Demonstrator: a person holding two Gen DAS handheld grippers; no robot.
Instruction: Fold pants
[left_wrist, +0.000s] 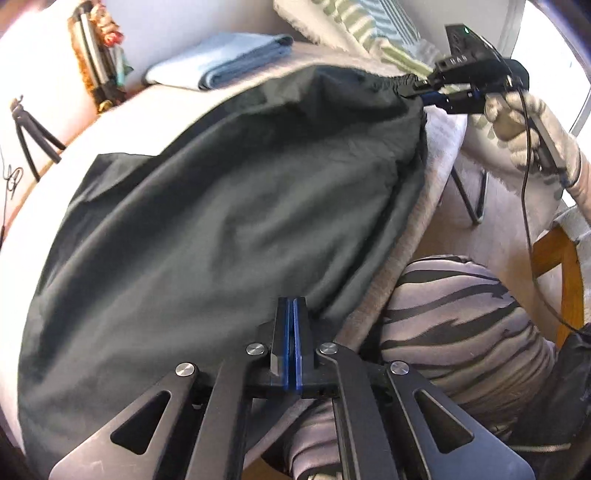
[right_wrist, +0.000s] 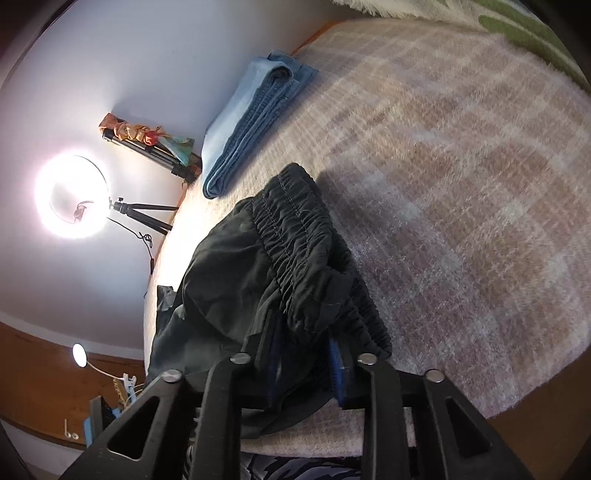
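Two claws, left claw (left_wrist: 291, 306), right claw (right_wrist: 306, 354), gripping black pants (left_wrist: 221, 206)

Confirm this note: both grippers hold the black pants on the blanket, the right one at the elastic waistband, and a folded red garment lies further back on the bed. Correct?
Not quite. The folded garment further back is blue, not red; the right wrist view shows it plainly. The rest stands: the right gripper grips the elastic waistband of the black pants, and the left gripper is shut on their near edge, on the blanket.
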